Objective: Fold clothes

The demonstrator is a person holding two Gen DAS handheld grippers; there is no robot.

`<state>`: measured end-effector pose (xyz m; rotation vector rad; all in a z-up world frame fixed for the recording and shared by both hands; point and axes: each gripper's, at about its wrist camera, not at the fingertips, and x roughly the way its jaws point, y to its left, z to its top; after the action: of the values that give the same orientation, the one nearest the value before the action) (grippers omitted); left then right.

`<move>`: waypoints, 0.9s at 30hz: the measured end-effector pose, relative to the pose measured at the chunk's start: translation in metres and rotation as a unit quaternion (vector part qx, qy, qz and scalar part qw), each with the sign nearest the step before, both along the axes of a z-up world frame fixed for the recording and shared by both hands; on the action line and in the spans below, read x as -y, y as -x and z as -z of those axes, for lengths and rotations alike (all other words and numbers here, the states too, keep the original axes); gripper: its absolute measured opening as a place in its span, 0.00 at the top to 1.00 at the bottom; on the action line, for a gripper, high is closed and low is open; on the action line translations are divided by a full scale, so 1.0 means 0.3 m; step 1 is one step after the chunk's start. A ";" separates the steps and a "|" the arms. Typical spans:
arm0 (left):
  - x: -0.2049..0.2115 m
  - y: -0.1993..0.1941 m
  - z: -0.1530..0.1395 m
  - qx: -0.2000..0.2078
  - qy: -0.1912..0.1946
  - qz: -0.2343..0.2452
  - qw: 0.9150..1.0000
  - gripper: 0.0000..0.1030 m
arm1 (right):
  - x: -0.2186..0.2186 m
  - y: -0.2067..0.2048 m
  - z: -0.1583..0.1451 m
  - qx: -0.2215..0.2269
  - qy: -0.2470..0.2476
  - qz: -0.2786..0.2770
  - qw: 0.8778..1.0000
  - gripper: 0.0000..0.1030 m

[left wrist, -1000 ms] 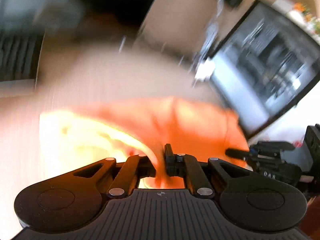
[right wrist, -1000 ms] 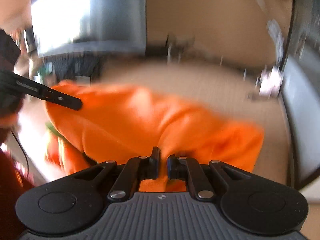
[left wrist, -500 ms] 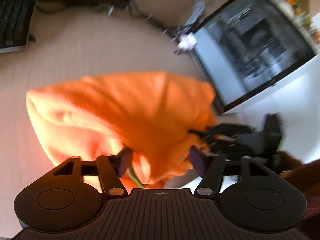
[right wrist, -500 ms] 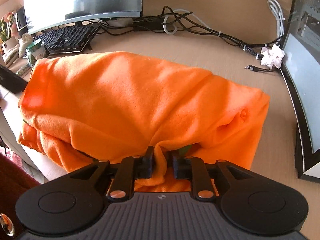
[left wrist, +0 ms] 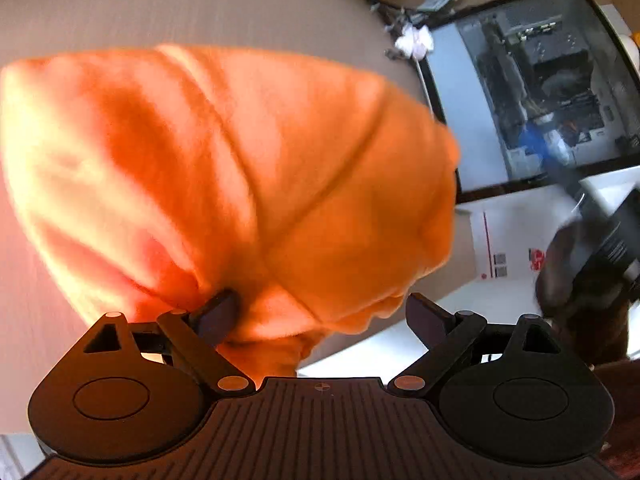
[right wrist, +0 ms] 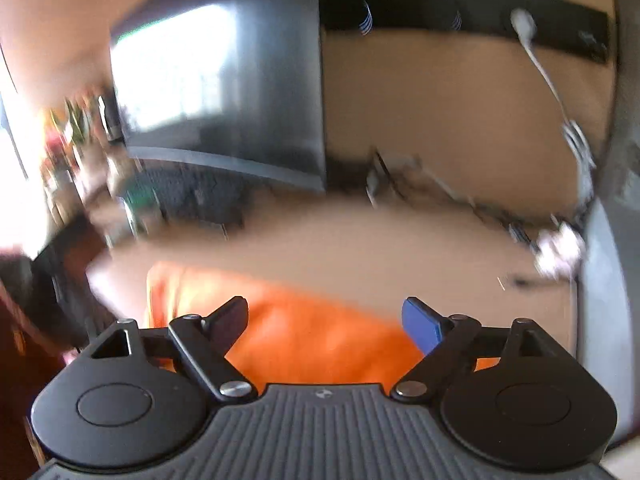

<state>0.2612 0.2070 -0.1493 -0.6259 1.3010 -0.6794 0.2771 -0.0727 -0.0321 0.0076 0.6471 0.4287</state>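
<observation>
1. Our left tool (left wrist: 322,314) stands wide, its jaws opening; the orange fleece (left wrist: 240,176) bulges just ahead, a fold lying between the jaws against the left finger (left wrist: 216,314).
2. Our right tool (right wrist: 324,320) is also opening wide, gripping nothing, the fleece (right wrist: 304,340) below and ahead of it.
3. The fleece rests heaped on the tabletop (left wrist: 180,8), a monitor (right wrist: 224,92) beyond the right tool.
</observation>
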 end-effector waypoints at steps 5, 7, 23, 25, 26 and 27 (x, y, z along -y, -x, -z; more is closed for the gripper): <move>-0.004 -0.006 -0.008 -0.002 0.005 -0.008 1.000 0.07 | -0.125 -0.190 0.209 -0.086 0.024 -0.026 0.996 0.17; -0.016 0.006 -0.033 0.010 -0.002 -0.010 1.000 0.07 | -0.168 -0.204 0.348 -0.138 0.090 -0.022 0.986 0.08; -0.051 -0.017 -0.028 -0.057 0.001 -0.024 0.998 0.05 | 0.051 -0.116 0.312 -0.055 0.131 0.148 0.979 0.00; -0.022 -0.049 0.008 -0.076 0.007 -0.018 0.997 0.05 | 0.079 -0.119 0.349 -0.069 0.148 0.186 0.969 0.00; 0.001 -0.074 0.015 -0.073 0.002 -0.011 0.997 0.05 | 0.084 -0.112 0.363 -0.071 0.153 0.193 0.967 0.00; 0.025 -0.100 0.022 -0.070 -0.002 -0.004 0.998 0.05 | 0.088 -0.105 0.376 -0.073 0.158 0.199 0.964 0.00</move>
<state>0.2911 0.1995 -0.1558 -0.6839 1.4290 -0.6353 0.3085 -0.0991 -0.1450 -0.1331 0.8325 -0.0682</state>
